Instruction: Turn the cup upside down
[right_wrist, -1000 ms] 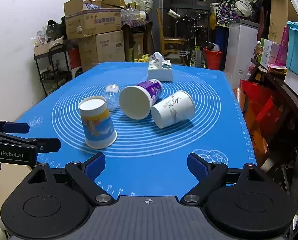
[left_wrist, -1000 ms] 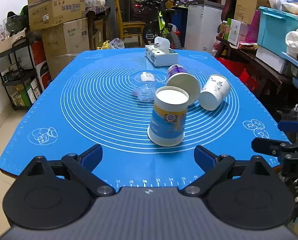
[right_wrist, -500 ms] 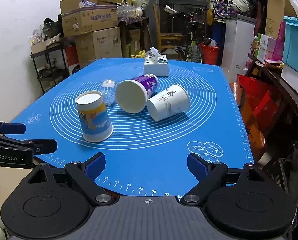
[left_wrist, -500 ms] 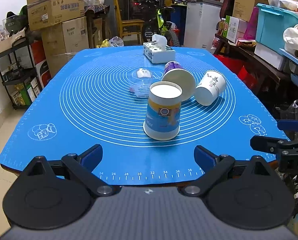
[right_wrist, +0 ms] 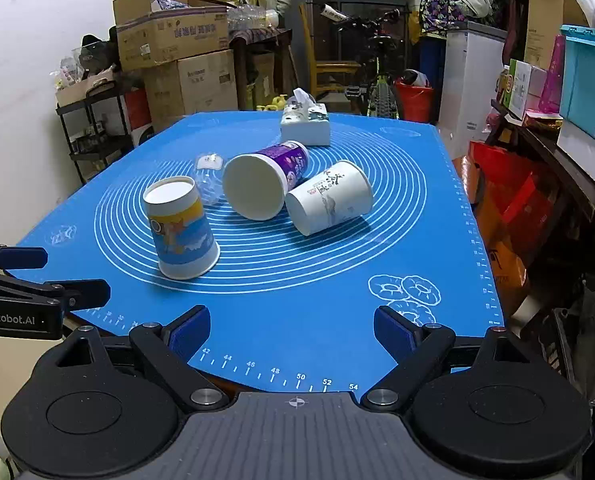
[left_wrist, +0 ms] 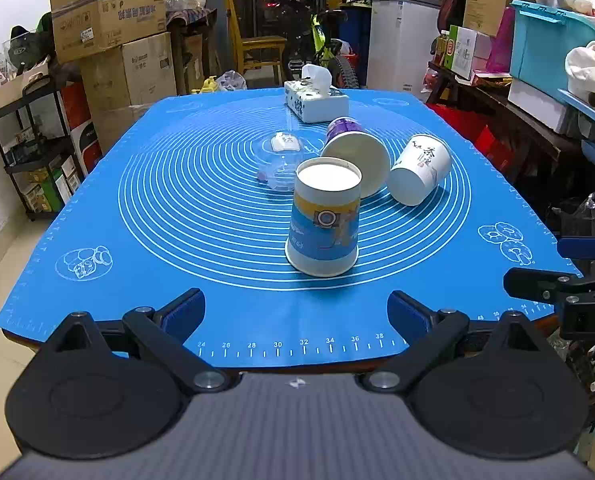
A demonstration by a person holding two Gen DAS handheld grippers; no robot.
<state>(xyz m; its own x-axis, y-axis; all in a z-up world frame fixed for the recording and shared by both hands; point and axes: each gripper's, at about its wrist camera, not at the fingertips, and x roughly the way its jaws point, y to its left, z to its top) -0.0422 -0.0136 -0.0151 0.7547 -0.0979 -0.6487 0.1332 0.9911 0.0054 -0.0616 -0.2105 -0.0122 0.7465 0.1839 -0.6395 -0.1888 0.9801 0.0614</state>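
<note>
Table (left_wrist: 15, 338), blue mat (left_wrist: 201, 208), cups (left_wrist: 323, 224), tissue box (left_wrist: 317, 102)

inverted cup (left_wrist: 324, 218) front | two tipped cups (left_wrist: 419, 169) behind | tissue box (left_wrist: 316, 101) rearmost

Both wrist views sit just off the near edge of the worktop (left_wrist: 97, 184), looking forward and slightly down across its blue mat toward the far cluttered wall — near enough that each gripper's own fingers fill the bottom of its frame. The left view faces the upside-down cup (left_wrist: 324, 222) almost head-on, while the right view stands further right and sees that cup (right_wrist: 180, 229) to its left. They share the mat, the cups, the tissue box (left_wrist: 316, 98) — and each catches the other gripper at its side edge.
</note>
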